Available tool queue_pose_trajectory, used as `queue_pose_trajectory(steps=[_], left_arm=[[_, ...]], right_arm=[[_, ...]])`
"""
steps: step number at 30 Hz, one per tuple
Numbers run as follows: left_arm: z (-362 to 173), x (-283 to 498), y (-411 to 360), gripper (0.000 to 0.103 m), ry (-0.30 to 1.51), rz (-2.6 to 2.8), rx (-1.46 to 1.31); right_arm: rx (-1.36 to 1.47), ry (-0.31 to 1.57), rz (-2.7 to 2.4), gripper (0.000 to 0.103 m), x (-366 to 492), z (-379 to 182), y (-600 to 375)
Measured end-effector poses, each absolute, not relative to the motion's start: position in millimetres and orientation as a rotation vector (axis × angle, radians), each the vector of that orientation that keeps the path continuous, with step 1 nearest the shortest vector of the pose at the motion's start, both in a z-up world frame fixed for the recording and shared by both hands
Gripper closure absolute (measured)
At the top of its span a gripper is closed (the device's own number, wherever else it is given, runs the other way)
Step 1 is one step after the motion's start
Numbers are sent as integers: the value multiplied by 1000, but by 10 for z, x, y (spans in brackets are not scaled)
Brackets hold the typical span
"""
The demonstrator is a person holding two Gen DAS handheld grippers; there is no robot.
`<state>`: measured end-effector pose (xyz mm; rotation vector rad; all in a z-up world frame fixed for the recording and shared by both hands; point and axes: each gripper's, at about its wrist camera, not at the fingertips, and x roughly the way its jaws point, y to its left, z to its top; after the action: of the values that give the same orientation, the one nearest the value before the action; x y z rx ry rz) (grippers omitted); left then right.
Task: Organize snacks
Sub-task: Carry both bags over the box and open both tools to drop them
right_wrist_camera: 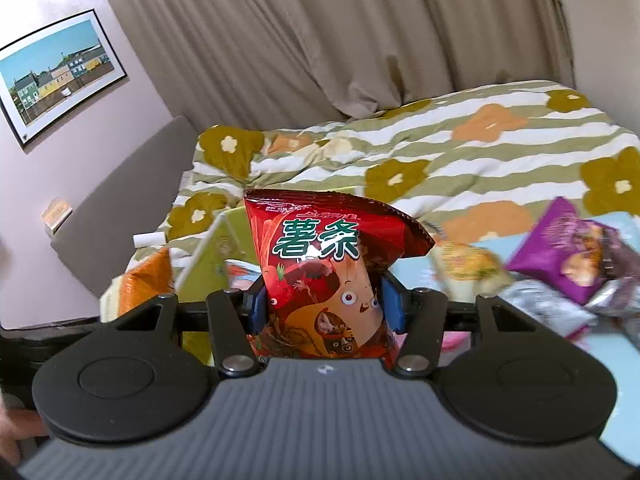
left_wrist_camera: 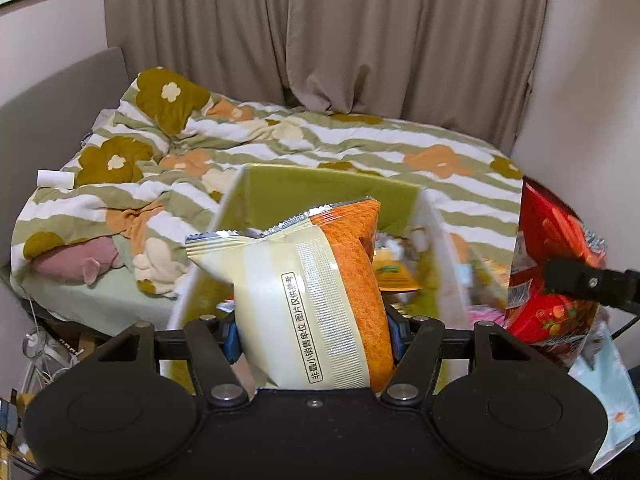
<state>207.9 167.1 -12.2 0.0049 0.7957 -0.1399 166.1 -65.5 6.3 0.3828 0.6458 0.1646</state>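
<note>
My left gripper [left_wrist_camera: 314, 338] is shut on a cream and orange snack bag [left_wrist_camera: 316, 292], held upright just above and in front of a green and white box [left_wrist_camera: 332, 190] with several snack packets inside. My right gripper [right_wrist_camera: 320, 308] is shut on a red fries bag [right_wrist_camera: 324, 256]. That red fries bag [left_wrist_camera: 548, 276] also shows at the right of the left wrist view, pinched by a black finger [left_wrist_camera: 576, 280]. In the right wrist view the cream and orange snack bag [right_wrist_camera: 144, 284] and the box [right_wrist_camera: 208, 256] lie to the left.
A bed with a flowered, striped quilt [left_wrist_camera: 320, 140] lies behind the box, with curtains [left_wrist_camera: 320, 32] beyond. On a light blue surface [right_wrist_camera: 624, 344] at right lie a purple packet [right_wrist_camera: 564, 248], a yellow packet [right_wrist_camera: 468, 264] and a silver one [right_wrist_camera: 548, 304]. A grey headboard [left_wrist_camera: 56, 92] stands left.
</note>
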Motion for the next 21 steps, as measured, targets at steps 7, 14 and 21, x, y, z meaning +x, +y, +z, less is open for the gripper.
queue_pose_trajectory(steps=[7,14,21], left_arm=[[-425,2402,1949,35,863,-210,48],[-489,2423,2113,1,841,-258,34],[-523,2400,2197,1,865,-262,5]], right_arm=[[362,683,140,33,1937,-23,-67],[339,714,77,33,2091,-94,246],[279,729,67,33,2206,-100,417]])
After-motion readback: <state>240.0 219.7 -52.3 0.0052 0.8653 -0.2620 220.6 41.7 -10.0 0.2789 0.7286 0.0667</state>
